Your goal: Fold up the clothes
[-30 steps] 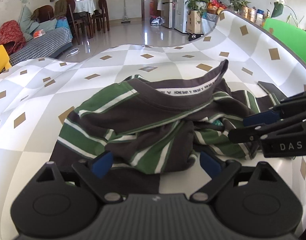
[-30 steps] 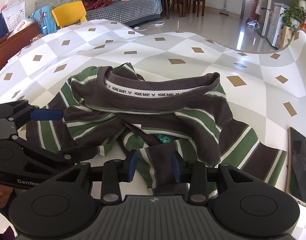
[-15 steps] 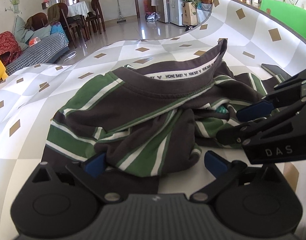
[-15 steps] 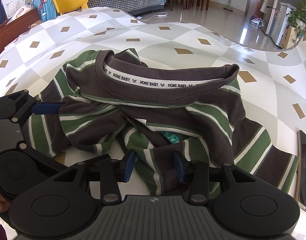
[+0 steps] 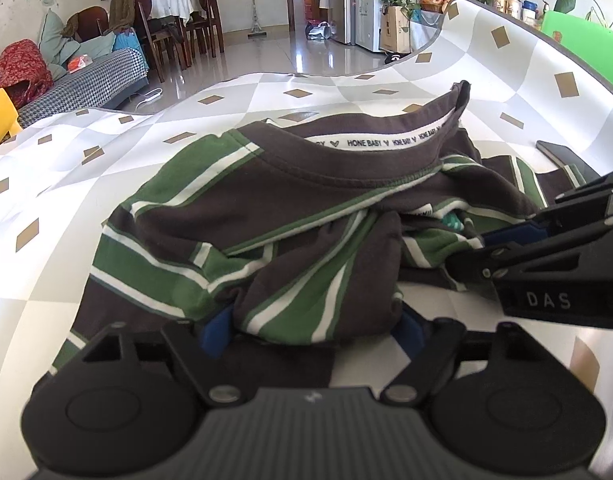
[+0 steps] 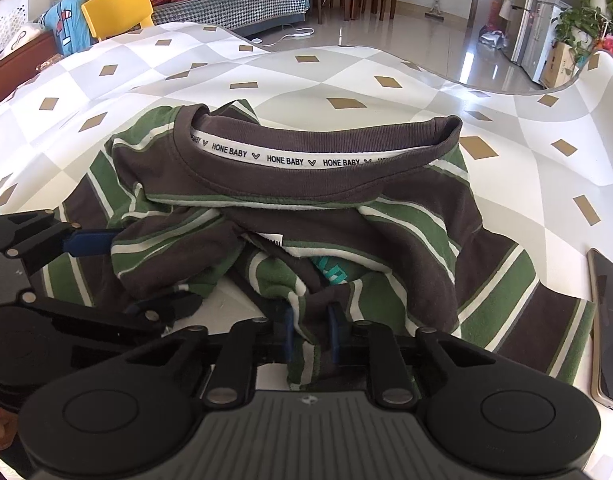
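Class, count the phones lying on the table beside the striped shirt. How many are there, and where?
1. The phone lies flat on the table at the striped shirt's right edge. Others might be hidden under the bunched cloth.

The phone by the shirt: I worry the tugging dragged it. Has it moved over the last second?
No. In the right wrist view the phone lies beside the striped shirt's right hem on the checked tablecloth, just as before.
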`<state>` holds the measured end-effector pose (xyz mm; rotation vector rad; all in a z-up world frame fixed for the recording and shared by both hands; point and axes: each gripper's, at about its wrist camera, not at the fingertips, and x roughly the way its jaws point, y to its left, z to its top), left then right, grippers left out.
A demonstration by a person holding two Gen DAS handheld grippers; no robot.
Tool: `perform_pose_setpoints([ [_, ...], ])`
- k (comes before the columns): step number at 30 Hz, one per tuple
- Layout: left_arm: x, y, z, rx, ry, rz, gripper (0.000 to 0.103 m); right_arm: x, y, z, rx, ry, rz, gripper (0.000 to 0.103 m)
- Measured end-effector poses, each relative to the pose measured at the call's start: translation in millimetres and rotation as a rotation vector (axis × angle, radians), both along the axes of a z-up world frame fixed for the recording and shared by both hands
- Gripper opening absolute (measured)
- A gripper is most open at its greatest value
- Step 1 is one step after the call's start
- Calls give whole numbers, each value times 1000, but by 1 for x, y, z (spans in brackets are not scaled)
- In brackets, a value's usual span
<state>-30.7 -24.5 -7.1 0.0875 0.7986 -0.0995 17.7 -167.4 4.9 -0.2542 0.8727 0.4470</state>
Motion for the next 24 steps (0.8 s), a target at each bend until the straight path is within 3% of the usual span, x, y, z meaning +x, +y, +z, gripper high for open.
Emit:
perform_pose_setpoints([
  [2, 0, 3, 2, -4, -2, 12, 52, -1, -2, 3, 8, -15, -16, 12],
  [5, 0, 8, 4, -1, -7, 33, 43, -3, -6, 11, 33, -54, -36, 11],
  [12, -3, 27, 21, -14, -59, 134, 41, -7, -17, 27, 60, -119, -85, 9],
  [16, -5, 40, 27, -45, -53, 180, 41, -9, -24, 35, 119, -125, -84, 9],
  [21, -7, 45, 31, -24, -59, 205, 42, -16, -25, 43, 153, -157, -65, 9],
  [24, -5, 55, 33, -28, -50, 276, 42, -18, -31, 50, 201, -168, -78, 9],
])
